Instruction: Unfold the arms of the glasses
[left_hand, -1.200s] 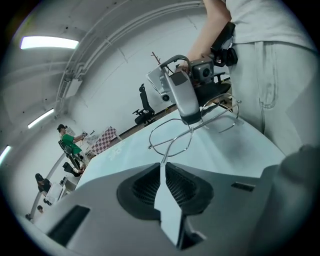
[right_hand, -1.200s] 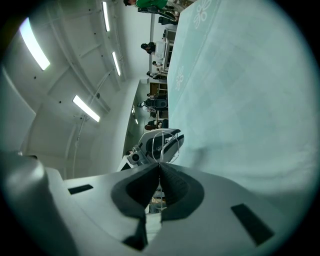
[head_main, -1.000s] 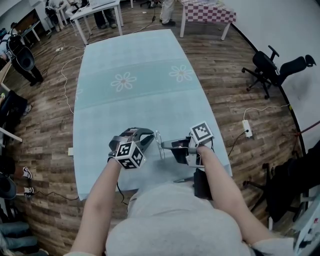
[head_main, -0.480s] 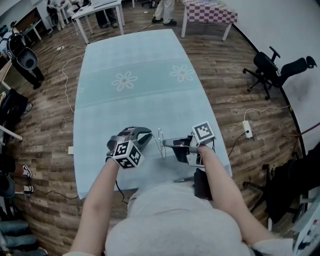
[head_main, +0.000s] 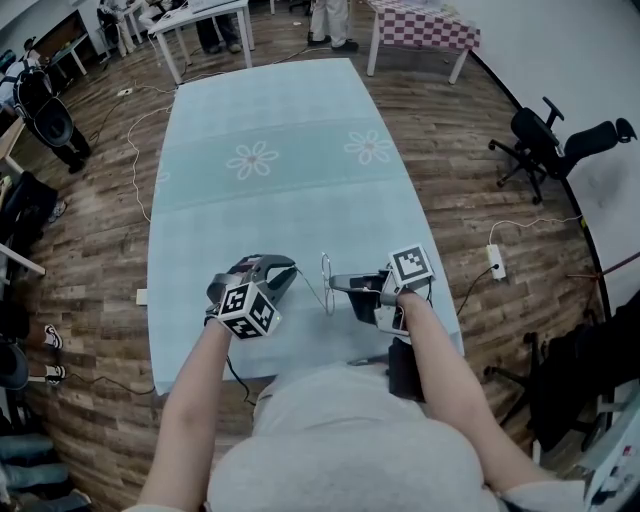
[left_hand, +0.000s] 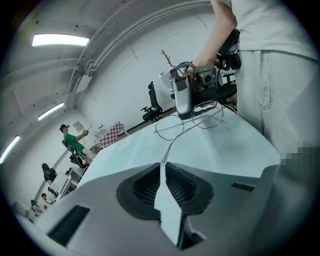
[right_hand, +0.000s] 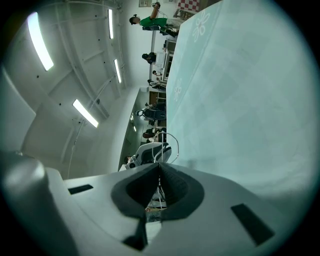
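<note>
While both forearms (head_main: 192, 400) stretch forward, the left hand-held gripper (head_main: 289, 271) and right hand-held gripper (head_main: 336, 284) each pinch the wire glasses (head_main: 326, 270).

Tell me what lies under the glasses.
Only the table's pale blue cloth shows below the glasses, held between the left gripper and right gripper. The arm tips inside the jaws are covered.

Desk (head_main: 270, 110): far and middle stretch bare, open passage across the full width. Near edge crowded. Left tool (head_main: 292, 270) and right tool (head_main: 333, 284) face each other, with the wire glasses (head_main: 326, 270) strung between them, closing that gap. Desk corners either side of the tools free. Floor to the right: office chair (head_main: 545, 140) and power strip (head_main: 494, 258), both apart from the desk.
</note>
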